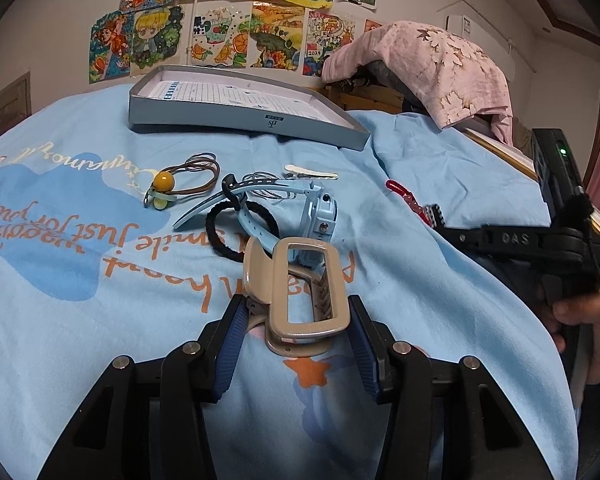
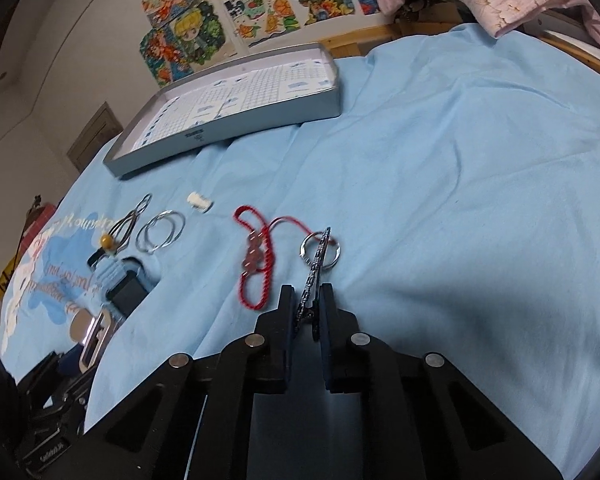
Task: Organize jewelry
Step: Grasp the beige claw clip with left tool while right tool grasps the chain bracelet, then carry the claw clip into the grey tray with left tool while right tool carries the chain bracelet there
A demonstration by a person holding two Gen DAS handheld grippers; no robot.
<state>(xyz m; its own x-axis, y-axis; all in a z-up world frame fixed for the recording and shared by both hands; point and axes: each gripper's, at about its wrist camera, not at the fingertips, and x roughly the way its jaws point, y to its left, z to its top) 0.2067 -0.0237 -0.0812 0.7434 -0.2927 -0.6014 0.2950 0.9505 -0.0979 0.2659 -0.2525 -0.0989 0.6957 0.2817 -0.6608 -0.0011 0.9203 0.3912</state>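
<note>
A: Nearest, left side?
B: Left gripper, pads clamped on beige claw clip, lifted just above blue sheet.

A: Right side?
B: Right gripper, fingers pressed together on dark flat clip; tip of it crossing silver ring.

A: Beyond claw clip?
B: Touching its far edge, blue watch, strap threaded across black hair tie. Left of watch, brown cord with amber bead. Behind watch, white barrette. Right of watch, red cord, tied to silver ring. In right wrist view, beside cord with bead, silver hoops.

A: Farthest?
B: Behind watch, well apart: shallow grey box, open, printed sheet inside. Past box, drawings on wall; right of box, pink cloth over wooden frame.
</note>
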